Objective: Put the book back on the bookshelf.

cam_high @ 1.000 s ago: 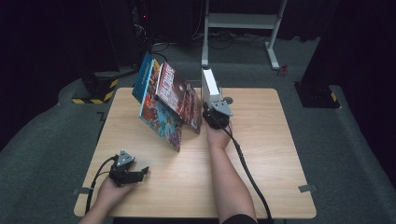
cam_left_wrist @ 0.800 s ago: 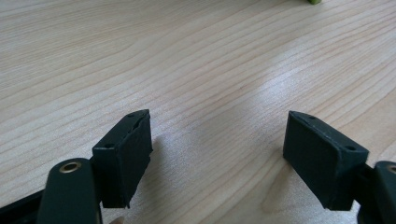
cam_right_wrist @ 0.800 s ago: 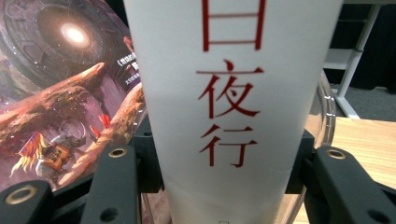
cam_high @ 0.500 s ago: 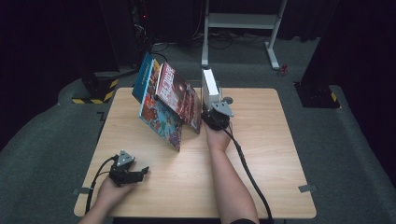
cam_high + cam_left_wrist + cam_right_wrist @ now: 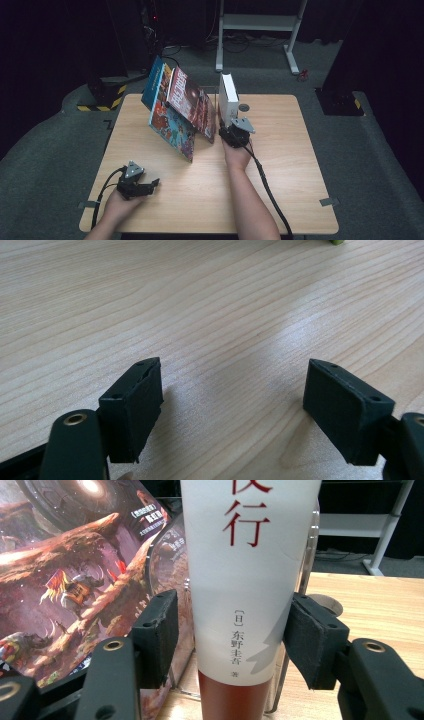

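The right gripper (image 5: 231, 131), at the centre of the high view, has just been opening its jaws around the upright white book (image 5: 228, 99). In the right gripper view the spine stands between them, a small gap at the left pad, the right pad at its edge.

Four books stand on one bench (image 5: 280, 190): one white book (image 5: 228, 99) upright, and three picture books leaning together, a blue one (image 5: 153, 80), a dark red one (image 5: 192, 102) and a colourful one (image 5: 172, 127). Two tools: the left tool (image 5: 145, 187) and the right tool (image 5: 231, 134).
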`<state>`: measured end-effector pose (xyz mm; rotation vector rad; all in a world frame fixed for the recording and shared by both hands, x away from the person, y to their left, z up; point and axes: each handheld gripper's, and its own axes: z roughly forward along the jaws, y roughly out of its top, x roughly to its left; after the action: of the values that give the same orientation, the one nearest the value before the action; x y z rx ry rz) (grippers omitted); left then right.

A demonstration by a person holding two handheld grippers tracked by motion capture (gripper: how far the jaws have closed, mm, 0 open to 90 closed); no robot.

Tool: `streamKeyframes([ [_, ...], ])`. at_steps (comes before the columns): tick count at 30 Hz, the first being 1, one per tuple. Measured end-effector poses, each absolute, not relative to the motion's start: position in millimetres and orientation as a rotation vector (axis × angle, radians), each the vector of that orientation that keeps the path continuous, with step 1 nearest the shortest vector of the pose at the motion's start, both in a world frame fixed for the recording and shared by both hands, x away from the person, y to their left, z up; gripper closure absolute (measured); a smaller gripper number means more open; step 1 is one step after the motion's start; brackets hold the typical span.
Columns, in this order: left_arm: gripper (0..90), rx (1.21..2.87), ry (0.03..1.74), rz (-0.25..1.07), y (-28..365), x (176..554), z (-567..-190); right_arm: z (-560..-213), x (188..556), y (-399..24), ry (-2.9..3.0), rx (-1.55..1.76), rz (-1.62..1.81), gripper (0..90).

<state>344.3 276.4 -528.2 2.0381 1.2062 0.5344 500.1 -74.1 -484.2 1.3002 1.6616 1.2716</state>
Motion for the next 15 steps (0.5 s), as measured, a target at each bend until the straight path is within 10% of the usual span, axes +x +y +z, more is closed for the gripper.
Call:
streamKeyframes([
  [15, 23.9, 2.039, 1.205, 0.533, 276.5, 344.4, -528.2, -485.0, 499.3, -73.2, 1.649, 1.307, 1.256, 42.5],
])
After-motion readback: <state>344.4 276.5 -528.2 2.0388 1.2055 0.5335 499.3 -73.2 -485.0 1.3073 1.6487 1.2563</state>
